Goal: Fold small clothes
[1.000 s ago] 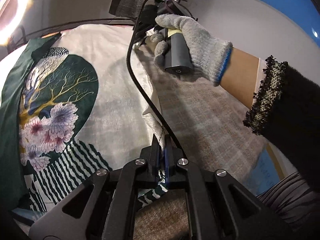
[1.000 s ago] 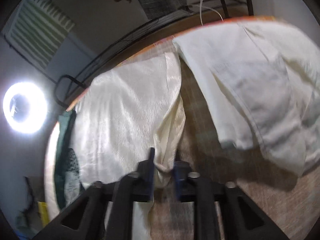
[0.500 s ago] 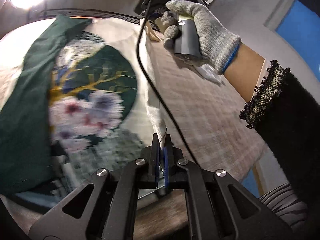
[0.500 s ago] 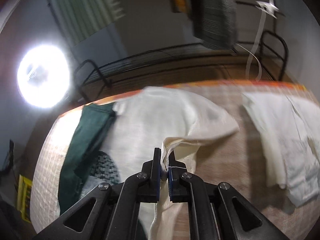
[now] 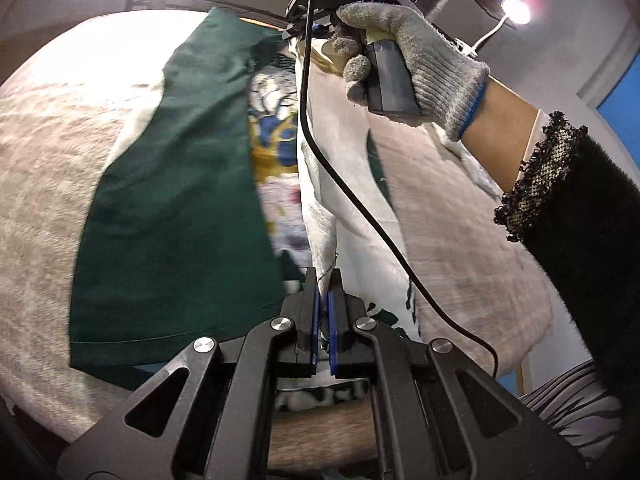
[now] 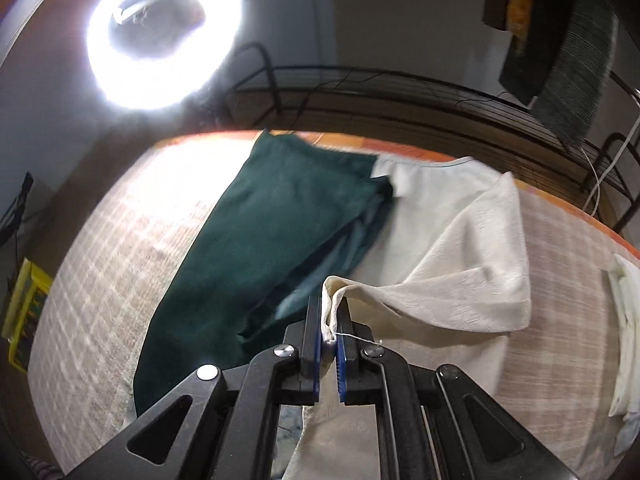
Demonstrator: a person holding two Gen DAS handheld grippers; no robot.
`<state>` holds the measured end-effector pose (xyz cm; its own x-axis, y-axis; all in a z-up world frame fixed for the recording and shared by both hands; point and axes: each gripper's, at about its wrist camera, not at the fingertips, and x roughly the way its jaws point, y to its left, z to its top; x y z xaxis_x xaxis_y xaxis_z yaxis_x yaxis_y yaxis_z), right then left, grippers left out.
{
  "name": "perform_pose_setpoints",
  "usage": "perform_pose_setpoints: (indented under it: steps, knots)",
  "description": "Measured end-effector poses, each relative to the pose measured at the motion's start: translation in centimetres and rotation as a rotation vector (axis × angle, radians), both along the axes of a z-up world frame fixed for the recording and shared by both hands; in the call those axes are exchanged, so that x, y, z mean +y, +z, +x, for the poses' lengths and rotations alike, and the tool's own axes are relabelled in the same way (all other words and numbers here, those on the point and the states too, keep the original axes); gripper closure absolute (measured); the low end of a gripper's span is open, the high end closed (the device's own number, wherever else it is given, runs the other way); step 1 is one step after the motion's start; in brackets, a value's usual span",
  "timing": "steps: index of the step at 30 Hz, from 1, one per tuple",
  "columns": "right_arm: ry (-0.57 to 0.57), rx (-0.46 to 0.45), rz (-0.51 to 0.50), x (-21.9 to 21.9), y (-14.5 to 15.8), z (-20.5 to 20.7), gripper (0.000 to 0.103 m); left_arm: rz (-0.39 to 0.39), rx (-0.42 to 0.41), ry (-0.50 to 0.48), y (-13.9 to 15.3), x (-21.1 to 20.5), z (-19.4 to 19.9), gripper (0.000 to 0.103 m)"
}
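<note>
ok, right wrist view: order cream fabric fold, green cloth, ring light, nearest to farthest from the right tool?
1. Cream fabric fold: pinched in the right tool, spreading right.
2. Green cloth: just left and ahead, lying on the table.
3. Ring light: farthest, upper left beyond the table edge.

— What carries it all?
— A table (image 6: 120, 248) under a beige plaid cloth (image 5: 48, 200); an orange edge shows along its far side.
— And what lies on that cloth?
— A garment (image 6: 280, 216), dark green on one side and cream on the other, spread across the middle; part of it is lifted off the surface; a second pale garment (image 6: 624, 320) lies well apart, at the right edge.
</note>
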<state>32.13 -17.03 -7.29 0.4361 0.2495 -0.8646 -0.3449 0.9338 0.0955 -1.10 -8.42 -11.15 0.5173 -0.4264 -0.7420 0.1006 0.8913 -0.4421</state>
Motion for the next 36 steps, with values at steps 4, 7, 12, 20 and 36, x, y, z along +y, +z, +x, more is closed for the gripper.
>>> perform_pose_setpoints:
  steps: [4, 7, 12, 20, 36]
  knots:
    - [0.011, 0.030, -0.002, 1.1, -1.6, 0.2, 0.100, 0.020, 0.010, 0.015, -0.3, 0.7, -0.1, 0.102]
    - [0.021, 0.070, -0.004, 2.0, -2.8, 0.4, 0.091, 0.035, 0.018, 0.002, -0.2, 0.7, -0.1, 0.102]
    - [0.094, 0.125, 0.090, 1.3, -2.0, -0.2, 0.064, 0.066, -0.010, -0.036, 0.9, 0.8, -1.1, 0.066]
    - [-0.130, -0.005, 0.241, -9.9, 3.1, 1.0, 0.048, 0.098, -0.058, -0.052, 3.6, 2.8, -2.9, 0.062]
    - [-0.218, 0.085, 0.123, -13.2, -3.0, 5.9, 0.096, 0.126, -0.079, 0.091, 4.5, 8.9, 0.5, 0.062]
